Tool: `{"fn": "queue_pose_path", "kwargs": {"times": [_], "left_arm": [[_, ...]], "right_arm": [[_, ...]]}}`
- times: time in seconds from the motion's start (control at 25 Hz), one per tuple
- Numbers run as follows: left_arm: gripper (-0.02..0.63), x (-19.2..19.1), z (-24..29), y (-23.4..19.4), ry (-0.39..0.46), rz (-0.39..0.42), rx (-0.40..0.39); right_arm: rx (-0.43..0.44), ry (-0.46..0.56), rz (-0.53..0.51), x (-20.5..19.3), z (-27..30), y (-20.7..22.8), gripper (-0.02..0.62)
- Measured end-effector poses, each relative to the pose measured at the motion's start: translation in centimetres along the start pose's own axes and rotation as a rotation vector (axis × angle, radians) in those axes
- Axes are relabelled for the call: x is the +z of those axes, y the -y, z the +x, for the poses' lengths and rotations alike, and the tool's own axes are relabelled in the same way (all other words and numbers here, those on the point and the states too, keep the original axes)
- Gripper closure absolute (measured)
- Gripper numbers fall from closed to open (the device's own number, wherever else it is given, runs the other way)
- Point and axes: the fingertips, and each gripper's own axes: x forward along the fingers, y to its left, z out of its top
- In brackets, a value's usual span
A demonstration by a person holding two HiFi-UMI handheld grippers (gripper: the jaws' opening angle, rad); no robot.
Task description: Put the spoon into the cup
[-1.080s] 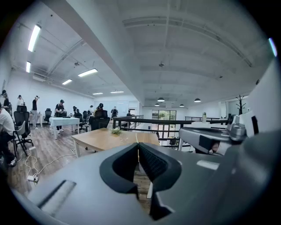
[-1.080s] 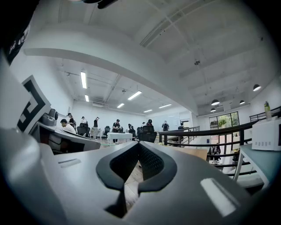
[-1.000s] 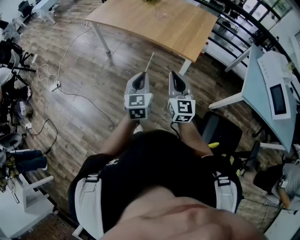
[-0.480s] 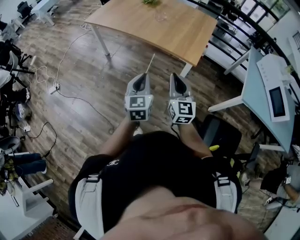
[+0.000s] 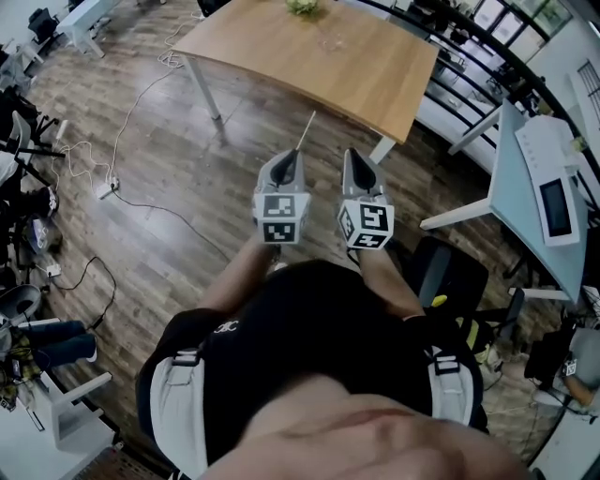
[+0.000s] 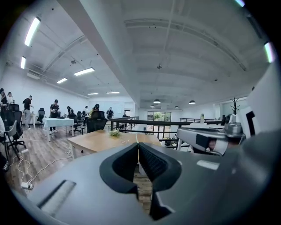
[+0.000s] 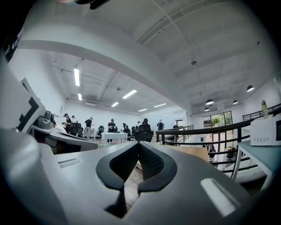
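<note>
In the head view I hold both grippers side by side at waist height over the wooden floor, short of a wooden table (image 5: 366,80). My left gripper (image 5: 292,156) is shut on a thin spoon handle (image 5: 307,127) that sticks out forward from its tips. The left gripper view shows the jaws (image 6: 138,147) pressed together with the thin handle (image 6: 138,154) in the seam. My right gripper (image 5: 352,156) is shut, and nothing shows between its jaws (image 7: 138,147). A small clear cup-like thing (image 5: 330,39) stands far back on the table; it is too small to tell more.
A small green plant (image 5: 302,7) sits at the table's far edge. Cables (image 5: 141,187) trail over the floor at left. A white desk with a device (image 5: 548,187) stands at right, a black office chair (image 5: 450,272) beside me. People stand far back in the room (image 6: 55,114).
The table has come a little closer and lower in the head view. Both grippers keep the same pose and stay shut.
</note>
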Motion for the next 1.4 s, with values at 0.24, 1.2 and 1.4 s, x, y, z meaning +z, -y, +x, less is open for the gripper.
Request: {"fn": "queue_pose_path", "kwargs": {"times": [0.24, 1.2, 1.4], "left_arm": [[0.588, -0.1, 0.7, -2.9, -0.005, 0.007, -0.039], [0.588, 1.7, 14.2, -8.1, -0.004, 0.016, -0.059], [0.588, 2.3, 20.4, -7.5, -0.028, 0.029, -0.071]], "right_arm": [[0.002, -0.007, 0.021, -0.1, 2.4, -3.0, 0.595], [0.007, 0.09, 0.016, 1.2, 15.8, 2.2, 0.595], [-0.004, 0.082, 0.024, 0.7, 20.1, 6.5, 0.595]]}}
